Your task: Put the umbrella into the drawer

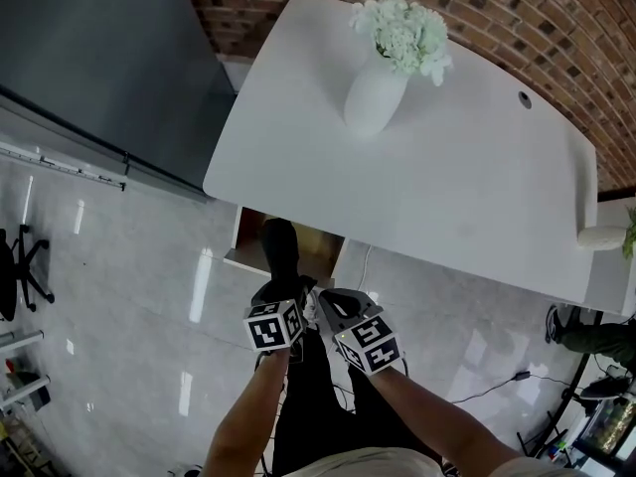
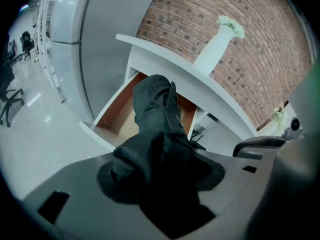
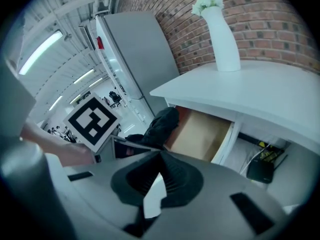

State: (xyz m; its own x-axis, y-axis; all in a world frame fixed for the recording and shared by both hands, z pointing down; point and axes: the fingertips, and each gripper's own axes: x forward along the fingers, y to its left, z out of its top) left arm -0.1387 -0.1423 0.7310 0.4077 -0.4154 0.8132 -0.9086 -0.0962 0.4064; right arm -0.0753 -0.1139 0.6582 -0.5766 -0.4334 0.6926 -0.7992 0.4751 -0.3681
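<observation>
Left gripper point(image 1: 282, 288): clamped on the black folded umbrella point(image 1: 279, 246), which pointed toward 12 o'clock.
Umbrella: its far end was above the open drawer point(image 1: 238, 238), beneath the white desk point(image 1: 467, 187).
Right gripper point(image 1: 336, 304): just beside the left at 3 o'clock, jaws together, holding nothing.

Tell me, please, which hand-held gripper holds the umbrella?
The left hand-held gripper; the black umbrella sits in its jaws, while the right one is empty.

Office: white desk point(image 1: 467, 182), swivel chair point(image 1: 20, 266)
</observation>
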